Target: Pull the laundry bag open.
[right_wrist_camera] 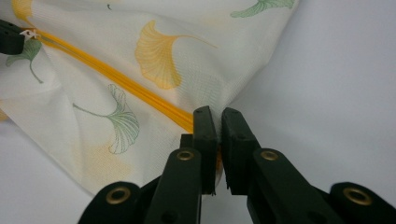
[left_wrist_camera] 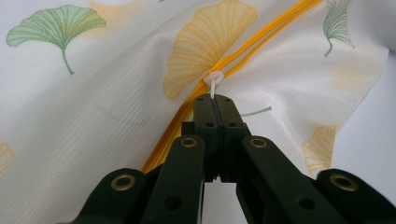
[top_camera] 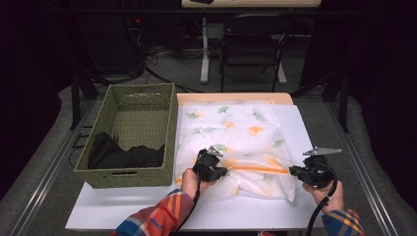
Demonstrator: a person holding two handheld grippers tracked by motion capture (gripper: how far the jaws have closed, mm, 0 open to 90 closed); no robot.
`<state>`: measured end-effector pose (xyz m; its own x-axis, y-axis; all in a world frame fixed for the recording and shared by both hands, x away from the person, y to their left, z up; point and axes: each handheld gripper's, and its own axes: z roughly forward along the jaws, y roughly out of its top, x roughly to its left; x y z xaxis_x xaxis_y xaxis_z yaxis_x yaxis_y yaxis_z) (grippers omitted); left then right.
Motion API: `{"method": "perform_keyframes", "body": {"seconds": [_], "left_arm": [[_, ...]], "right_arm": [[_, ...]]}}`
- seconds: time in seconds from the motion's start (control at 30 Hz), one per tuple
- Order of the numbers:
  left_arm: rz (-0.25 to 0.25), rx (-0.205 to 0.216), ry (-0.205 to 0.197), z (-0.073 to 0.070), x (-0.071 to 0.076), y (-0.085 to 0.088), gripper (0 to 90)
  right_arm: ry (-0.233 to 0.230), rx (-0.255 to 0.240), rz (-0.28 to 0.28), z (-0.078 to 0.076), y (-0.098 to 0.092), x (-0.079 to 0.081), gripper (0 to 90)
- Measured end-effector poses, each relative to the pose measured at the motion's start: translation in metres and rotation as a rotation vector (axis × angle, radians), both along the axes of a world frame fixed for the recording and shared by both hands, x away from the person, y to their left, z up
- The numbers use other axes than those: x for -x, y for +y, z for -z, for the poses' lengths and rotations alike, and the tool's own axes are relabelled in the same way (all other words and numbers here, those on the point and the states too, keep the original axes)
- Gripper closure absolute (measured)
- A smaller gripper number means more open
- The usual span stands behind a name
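Tools (left_wrist_camera: 215, 100) (right_wrist_camera: 218, 122) grip bag's (top_camera: 236, 132) zipper (top_camera: 255, 169) ends

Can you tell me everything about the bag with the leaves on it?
The bag is a white, thin mesh-looking pouch printed with green and orange fan-shaped leaves. It lies flat, a bit wrinkled, on the white table beside a woven basket. An orange zipper runs across its near part. The left claw is shut on the small white zipper pull. The right claw pinches the bag's edge at the zipper's end.
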<state>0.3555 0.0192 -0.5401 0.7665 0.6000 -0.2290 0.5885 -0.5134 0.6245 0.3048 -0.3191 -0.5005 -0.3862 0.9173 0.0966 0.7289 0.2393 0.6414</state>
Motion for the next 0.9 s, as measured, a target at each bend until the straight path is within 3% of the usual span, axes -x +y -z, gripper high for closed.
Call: {"method": "perform_keyframes", "body": {"seconds": [0.27,0.9], "left_arm": [[-0.012,0.002,0.001,-0.002,0.003,0.007,90.0],[-0.043,-0.037,-0.019,-0.006,0.009,0.036,90.0]], "right_arm": [[0.002,0.000,0.003,0.001,0.000,0.000,85.6],[0.007,0.007,0.012,0.002,0.000,-0.001,85.5]]}}
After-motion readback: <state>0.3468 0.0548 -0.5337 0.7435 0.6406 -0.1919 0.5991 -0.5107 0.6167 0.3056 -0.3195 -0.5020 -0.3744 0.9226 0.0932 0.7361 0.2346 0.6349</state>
